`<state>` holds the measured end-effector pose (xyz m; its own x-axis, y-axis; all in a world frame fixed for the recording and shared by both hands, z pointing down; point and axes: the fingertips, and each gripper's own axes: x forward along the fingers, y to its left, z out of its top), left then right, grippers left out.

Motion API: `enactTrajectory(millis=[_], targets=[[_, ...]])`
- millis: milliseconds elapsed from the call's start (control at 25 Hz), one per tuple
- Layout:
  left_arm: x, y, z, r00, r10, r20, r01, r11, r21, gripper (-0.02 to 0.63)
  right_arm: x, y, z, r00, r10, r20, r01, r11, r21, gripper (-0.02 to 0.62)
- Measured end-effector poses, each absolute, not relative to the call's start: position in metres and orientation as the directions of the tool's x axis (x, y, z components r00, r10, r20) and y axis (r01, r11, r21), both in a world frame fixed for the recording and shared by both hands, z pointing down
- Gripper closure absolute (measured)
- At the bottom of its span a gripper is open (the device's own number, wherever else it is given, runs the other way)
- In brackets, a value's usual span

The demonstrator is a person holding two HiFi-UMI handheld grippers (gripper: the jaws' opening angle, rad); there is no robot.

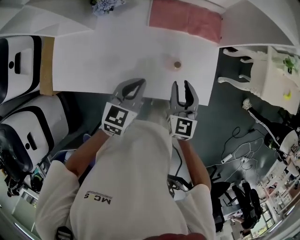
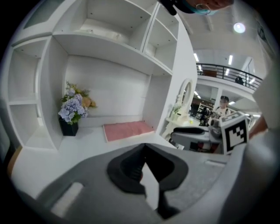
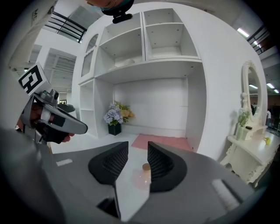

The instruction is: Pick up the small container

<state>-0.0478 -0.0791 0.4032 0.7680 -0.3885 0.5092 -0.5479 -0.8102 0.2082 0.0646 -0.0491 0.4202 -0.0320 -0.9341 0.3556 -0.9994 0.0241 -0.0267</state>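
The small container, a clear pinkish jar with a brown lid, stands on the white table, right of centre. My right gripper hovers at the table's front edge, just short of the jar, open and holding nothing. In the right gripper view the jar shows beyond the gap between the jaws of that gripper, closer to the right pad, not touched. My left gripper hangs beside it to the left, shut and empty; its pads meet at the tips in the left gripper view.
A pink cloth lies at the table's back, right of a pot of blue flowers. White shelves rise behind. A white vanity table stands to the right, black-and-white chairs to the left.
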Motion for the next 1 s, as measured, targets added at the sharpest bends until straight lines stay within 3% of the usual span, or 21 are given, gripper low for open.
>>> enactTrajectory(millis=[360,1000], targets=[[-0.028,-0.090,0.475,0.716,-0.388,0.580,-0.591,-0.779,0.209,0.607,0.086,-0.076,0.493,-0.052,-0.920,0.389,-0.998,0.035,-0.050,0.435],[0.005,-0.103,0.532,0.709,-0.402,0.579,-0.605,-0.768,0.208,0.607,0.113,-0.102,0.567,-0.069,-0.911,0.408,-0.997,0.046,-0.067,0.422]])
